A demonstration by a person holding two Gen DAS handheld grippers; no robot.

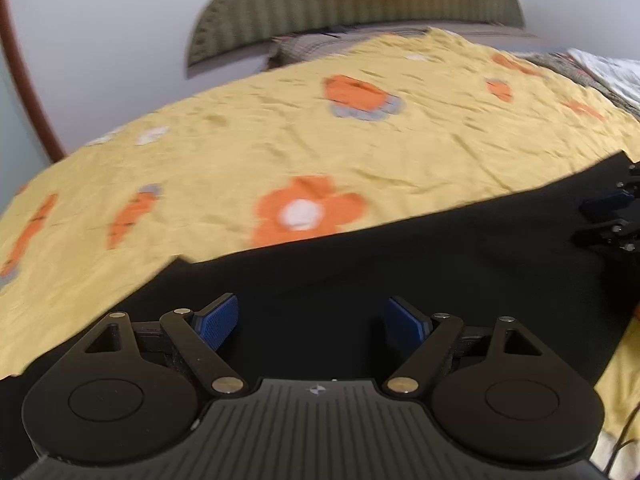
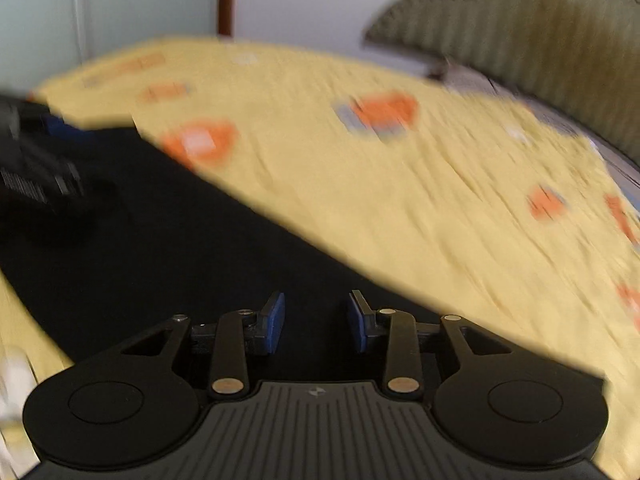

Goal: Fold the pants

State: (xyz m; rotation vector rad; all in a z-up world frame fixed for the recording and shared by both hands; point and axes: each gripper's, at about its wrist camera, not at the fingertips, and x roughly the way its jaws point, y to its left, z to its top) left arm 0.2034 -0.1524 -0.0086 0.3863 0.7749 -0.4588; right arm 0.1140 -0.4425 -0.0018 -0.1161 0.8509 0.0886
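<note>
Here, from the left wrist, the left tool [image 1: 312,322] stands wide over the flat black fabric pants [image 1: 400,280], spread on the yellow bedspread with orange flowers [image 1: 280,140], nothing gripped. From the right wrist, the right tool [image 2: 316,322] stands narrowly parted above the pants [image 2: 160,240], empty.

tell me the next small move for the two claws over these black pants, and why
Probably lower both claws to the pants' far edge and pinch it. The left claw gapes wide and the right claw is partly open; neither shows cloth between its pads. The pants lie flat on the yellow flowered bedspread, so a fold needs a grip first.
</note>
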